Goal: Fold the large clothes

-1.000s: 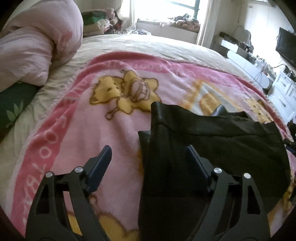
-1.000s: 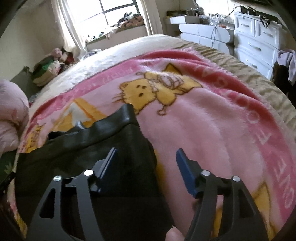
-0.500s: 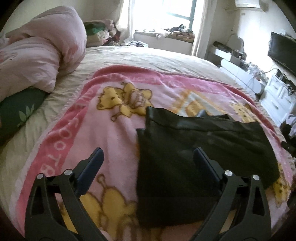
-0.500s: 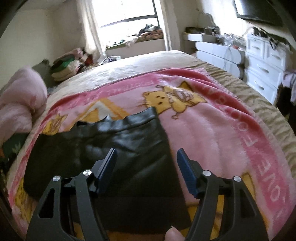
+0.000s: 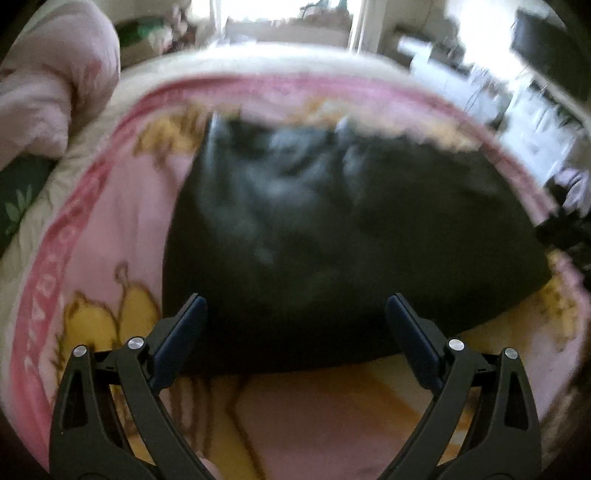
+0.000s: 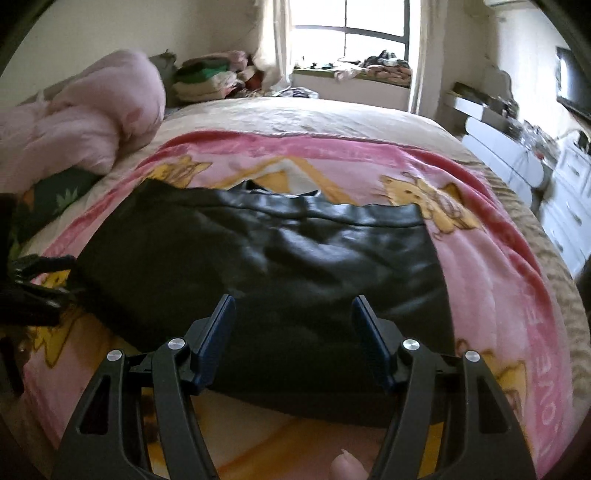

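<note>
Both grippers pulled back since a second ago. Left gripper (image 5: 293,332) spread wider, fingers released; right gripper (image 6: 293,330) released too. Black garment (image 6: 266,266) lies folded on pink blanket (image 6: 491,266), more now in view.

Pink cartoon blanket (image 6: 491,266), bunched pink duvet (image 6: 85,125), window (image 6: 351,33).

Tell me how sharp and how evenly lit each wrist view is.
Left wrist view: the black garment and pink blanket are smeared by motion blur, only the tongs crisp. Right wrist view: mostly sharp, though the window is blown out white; fisheye bends the bed's edges in both.
</note>
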Action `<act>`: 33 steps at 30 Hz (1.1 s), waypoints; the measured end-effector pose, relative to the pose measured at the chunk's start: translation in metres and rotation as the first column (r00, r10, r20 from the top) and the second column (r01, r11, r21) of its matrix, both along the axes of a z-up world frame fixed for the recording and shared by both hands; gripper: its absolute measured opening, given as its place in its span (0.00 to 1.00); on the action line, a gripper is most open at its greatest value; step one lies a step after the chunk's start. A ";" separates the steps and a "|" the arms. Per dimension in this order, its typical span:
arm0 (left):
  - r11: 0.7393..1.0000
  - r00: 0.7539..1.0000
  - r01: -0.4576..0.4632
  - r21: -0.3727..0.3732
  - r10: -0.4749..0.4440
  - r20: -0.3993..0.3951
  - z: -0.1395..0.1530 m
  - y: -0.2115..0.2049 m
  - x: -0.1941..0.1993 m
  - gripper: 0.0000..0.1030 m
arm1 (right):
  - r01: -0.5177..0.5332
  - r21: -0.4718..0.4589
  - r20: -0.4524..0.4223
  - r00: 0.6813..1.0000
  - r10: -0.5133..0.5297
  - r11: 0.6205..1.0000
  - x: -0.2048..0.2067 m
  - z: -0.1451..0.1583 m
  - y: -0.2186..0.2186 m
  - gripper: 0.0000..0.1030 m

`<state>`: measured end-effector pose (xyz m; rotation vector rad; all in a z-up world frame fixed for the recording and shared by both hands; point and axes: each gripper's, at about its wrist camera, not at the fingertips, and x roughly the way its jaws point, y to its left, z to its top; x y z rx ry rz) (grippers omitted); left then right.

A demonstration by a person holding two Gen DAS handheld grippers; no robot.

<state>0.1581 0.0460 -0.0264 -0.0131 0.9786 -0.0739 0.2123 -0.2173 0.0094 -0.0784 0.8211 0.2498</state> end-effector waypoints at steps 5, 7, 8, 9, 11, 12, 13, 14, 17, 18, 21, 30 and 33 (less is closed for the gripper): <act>0.999 1.000 -0.012 -0.042 0.012 -0.005 -0.014 0.011 0.000 0.92 | 0.013 0.003 0.007 1.000 -0.013 1.000 0.007 0.003 -0.001 0.62; 0.999 1.000 -0.011 -0.045 0.011 -0.005 -0.014 0.010 -0.001 0.92 | 0.018 0.001 0.003 1.000 -0.018 1.000 0.010 0.002 -0.003 0.62; 0.999 1.000 -0.011 -0.046 0.011 -0.005 -0.015 0.011 -0.001 0.92 | 0.023 -0.004 -0.005 1.000 -0.023 1.000 0.012 -0.001 -0.004 0.62; 0.999 1.000 -0.011 -0.048 0.010 -0.006 -0.015 0.011 -0.001 0.92 | 0.040 -0.015 -0.030 0.999 -0.041 0.999 0.015 -0.007 -0.006 0.62; 0.999 1.000 -0.011 -0.050 0.011 -0.005 -0.014 0.011 -0.001 0.92 | 0.081 -0.043 -0.065 0.994 -0.084 0.996 0.019 -0.017 -0.013 0.62; 0.999 1.000 -0.011 -0.051 0.011 -0.004 -0.014 0.011 -0.001 0.92 | 0.091 -0.051 -0.073 0.993 -0.095 0.994 0.020 -0.021 -0.017 0.62; 0.999 1.000 -0.011 -0.049 0.011 -0.002 -0.015 0.011 -0.002 0.92 | 0.106 -0.057 -0.088 0.990 -0.111 0.993 0.020 -0.027 -0.022 0.62; 0.999 1.000 -0.011 -0.050 0.011 -0.003 -0.014 0.010 -0.001 0.92 | 0.124 -0.065 -0.110 0.985 -0.130 0.990 0.020 -0.034 -0.027 0.62; 0.999 1.000 -0.007 -0.050 0.007 -0.005 -0.015 0.010 -0.002 0.92 | 0.189 -0.057 -0.191 0.962 -0.197 0.980 0.020 -0.059 -0.048 0.74; 0.999 1.000 -0.005 -0.048 0.005 -0.005 -0.014 0.010 -0.003 0.92 | 0.219 -0.026 -0.220 0.951 -0.219 0.975 0.019 -0.065 -0.056 0.74; 0.999 1.000 -0.005 -0.042 0.005 -0.003 -0.015 0.010 -0.003 0.92 | 0.247 0.001 -0.227 0.944 -0.241 0.969 0.018 -0.070 -0.061 0.74; 1.000 1.000 -0.014 -0.006 0.014 0.014 -0.005 0.006 -0.007 0.92 | 0.287 0.032 -0.187 0.943 -0.276 0.957 0.003 -0.052 -0.055 0.83; 1.000 1.000 -0.013 -0.019 0.013 0.018 0.000 0.004 -0.011 0.92 | 0.291 0.070 -0.166 0.947 -0.276 0.954 -0.008 -0.046 -0.057 0.89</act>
